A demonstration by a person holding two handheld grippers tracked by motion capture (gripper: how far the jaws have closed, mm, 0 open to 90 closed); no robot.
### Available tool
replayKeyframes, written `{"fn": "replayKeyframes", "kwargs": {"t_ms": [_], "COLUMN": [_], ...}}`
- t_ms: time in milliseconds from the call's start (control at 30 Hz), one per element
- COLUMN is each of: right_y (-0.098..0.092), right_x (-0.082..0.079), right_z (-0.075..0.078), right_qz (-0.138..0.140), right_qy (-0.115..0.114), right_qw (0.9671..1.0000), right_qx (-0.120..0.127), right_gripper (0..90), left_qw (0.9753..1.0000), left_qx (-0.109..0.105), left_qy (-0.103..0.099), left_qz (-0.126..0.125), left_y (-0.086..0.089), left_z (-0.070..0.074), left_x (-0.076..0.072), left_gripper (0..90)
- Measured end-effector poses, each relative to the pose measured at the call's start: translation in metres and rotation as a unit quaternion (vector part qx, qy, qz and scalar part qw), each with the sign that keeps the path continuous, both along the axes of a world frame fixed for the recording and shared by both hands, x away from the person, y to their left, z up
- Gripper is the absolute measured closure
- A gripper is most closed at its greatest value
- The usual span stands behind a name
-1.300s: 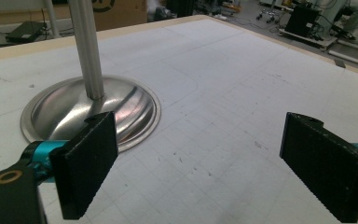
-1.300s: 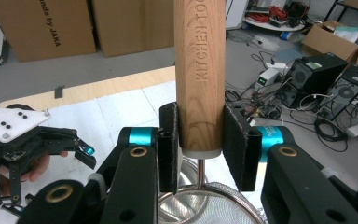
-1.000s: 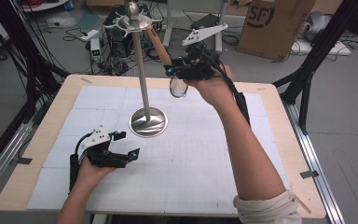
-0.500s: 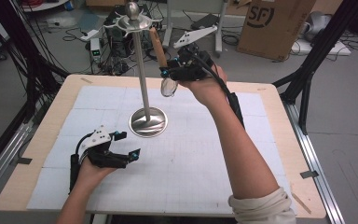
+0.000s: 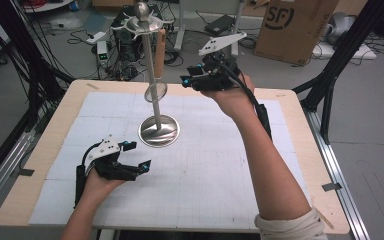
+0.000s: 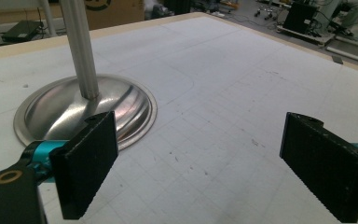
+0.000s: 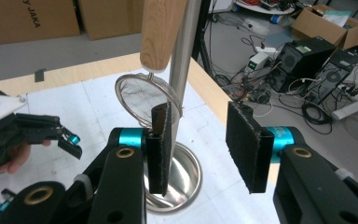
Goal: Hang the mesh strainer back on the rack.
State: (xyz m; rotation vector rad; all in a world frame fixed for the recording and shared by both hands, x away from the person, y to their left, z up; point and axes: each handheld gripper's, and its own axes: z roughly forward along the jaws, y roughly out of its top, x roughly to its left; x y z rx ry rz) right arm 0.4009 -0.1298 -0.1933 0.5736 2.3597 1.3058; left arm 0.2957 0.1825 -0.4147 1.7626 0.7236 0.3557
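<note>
Whereas half a second earlier the right claw (image 5: 196, 81) was closed on the wooden handle (image 5: 159, 46) of the strainer (image 5: 156, 91) beside the pole, it now stands drawn back to the right of the stand (image 5: 158, 131), its jaws parted and holding nothing. Item: strainer, small, wire mesh bowl, hanging by the top of its handle from the disc-shaped hanger (image 5: 141, 23) at the head of the stand, bowl downward, close against the pole; judged to be hung and released, so that the hanging step appears done. Item: stand, polished metal, domed base resting on the white gridded sheet of the worktop (image 5: 288, 106), pole upright. Item: right claw, raised well above the worktop, jaws moderately apart; in the right gripper view the mesh bowl (image 7: 145, 99) and handle (image 7: 161, 31) hang just beyond the jaw tips, and whether the left-hand jaw touches the rim of the bowl cannot be told. Item: left claw (image 5: 137, 157), resting low on the worktop near the base of the stand, jaws wide apart, empty; in the left gripper view the base (image 6: 70, 105) lies just beyond one jaw, not touched. Remaining work, as judged: withdraw the right claw clear without brushing the strainer
</note>
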Motion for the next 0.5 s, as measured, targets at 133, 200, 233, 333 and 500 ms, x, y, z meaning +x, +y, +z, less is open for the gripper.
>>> {"fn": "replayKeyframes", "kwargs": {"t_ms": [133, 200, 233, 333, 500], "right_y": [-0.013, -0.019, -0.021, -0.028, -0.037], "right_x": [-0.004, -0.006, -0.007, -0.013, -0.022], "right_z": [-0.007, -0.009, -0.010, -0.013, -0.019], "right_qz": [-0.003, -0.002, -0.001, -0.001, 0.007], "right_qy": [0.007, 0.006, 0.002, 0.004, 0.001], "right_qw": [1.0000, 0.9999, 0.9999, 0.9999, 0.9997], "right_qx": [0.004, 0.009, 0.011, 0.015, 0.023], "right_gripper": [56.4, 55.4, 54.9, 53.8, 50.5], "left_qw": [1.0000, 1.0000, 1.0000, 1.0000, 1.0000], "left_qx": [-0.001, 0.000, -0.001, -0.002, 0.000], "left_qy": [0.001, 0.000, 0.000, 0.000, -0.001], "left_qz": [0.000, 0.000, 0.000, 0.000, -0.002], "left_y": [0.000, 0.000, 0.000, -0.001, 0.000], "left_z": [0.000, 0.000, 0.000, 0.000, 0.000], "left_x": [0.000, 0.000, 0.000, 0.000, 0.000], "left_gripper": [12.0, 12.0, 12.0, 12.0, 12.0]}}
